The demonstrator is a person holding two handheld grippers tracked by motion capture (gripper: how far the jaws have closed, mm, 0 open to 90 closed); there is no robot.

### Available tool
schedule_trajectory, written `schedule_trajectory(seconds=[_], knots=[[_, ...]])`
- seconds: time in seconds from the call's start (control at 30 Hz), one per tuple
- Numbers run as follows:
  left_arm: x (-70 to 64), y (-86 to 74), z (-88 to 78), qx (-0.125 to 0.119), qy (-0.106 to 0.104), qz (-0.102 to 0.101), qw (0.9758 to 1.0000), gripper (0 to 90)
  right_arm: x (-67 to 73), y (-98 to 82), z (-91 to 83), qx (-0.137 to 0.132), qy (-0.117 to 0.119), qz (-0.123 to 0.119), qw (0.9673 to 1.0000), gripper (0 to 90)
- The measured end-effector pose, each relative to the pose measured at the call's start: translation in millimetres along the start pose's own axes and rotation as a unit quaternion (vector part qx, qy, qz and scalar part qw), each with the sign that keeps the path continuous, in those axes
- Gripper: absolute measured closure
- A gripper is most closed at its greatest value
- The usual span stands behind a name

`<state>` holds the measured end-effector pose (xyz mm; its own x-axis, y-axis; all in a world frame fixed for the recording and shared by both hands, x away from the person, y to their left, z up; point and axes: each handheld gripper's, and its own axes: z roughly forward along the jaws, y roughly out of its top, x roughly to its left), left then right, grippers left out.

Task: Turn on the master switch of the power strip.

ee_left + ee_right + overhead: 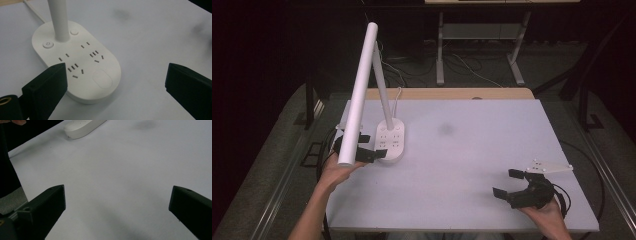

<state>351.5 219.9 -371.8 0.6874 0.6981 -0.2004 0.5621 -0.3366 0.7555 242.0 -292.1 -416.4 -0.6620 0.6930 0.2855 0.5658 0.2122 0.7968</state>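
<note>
The white oval desk-lamp base with sockets (75, 62) sits at ten o'clock on the white table (472, 150) — left gripper (364, 147) beside it, jaws spread, nothing held. Right gripper (512, 182), likewise agape, rests at four o'clock — well apart.

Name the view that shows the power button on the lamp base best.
The left gripper view: the power button sits close and sharp on the lamp base. In the high view the buttons are tiny specks; the right gripper view catches just the base's edge.
</note>
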Motion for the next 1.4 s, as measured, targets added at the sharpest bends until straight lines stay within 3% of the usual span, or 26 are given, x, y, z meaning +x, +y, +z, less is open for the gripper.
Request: schedule_trajectory(seconds=[0.23, 0.63, 0.97, 1.2, 1.4], knots=[[6.1, 7.5, 0.6, 0.009, 0.007, 0.006, 0.9999, 4.1, 0.4, -0.2, -0.2, 0.002, 0.000, 0.002, 1.0000, 0.2], [22.5, 10.8, 2.5, 0.012, 0.017, -0.009, 0.9997, 9.0, -1.1, -1.1, -1.4, 0.003, -0.003, 0.006, 1.0000, 0.2], [30.8, 21.9, 3.2, 0.018, 0.022, -0.019, 0.9994, 15.9, -1.8, -1.4, -1.5, 0.001, -0.002, 0.007, 1.0000, 0.2], [37.0, 33.6, 4.8, 0.028, 0.029, -0.013, 0.9991, 22.4, -1.8, -1.4, -1.4, 0.001, 0.000, 0.008, 1.0000, 0.2], [46.0, 36.2, 8.3, 0.033, 0.029, -0.023, 0.9988, 29.1, -1.9, -1.6, -1.7, 0.003, 0.000, 0.009, 1.0000, 0.2]])
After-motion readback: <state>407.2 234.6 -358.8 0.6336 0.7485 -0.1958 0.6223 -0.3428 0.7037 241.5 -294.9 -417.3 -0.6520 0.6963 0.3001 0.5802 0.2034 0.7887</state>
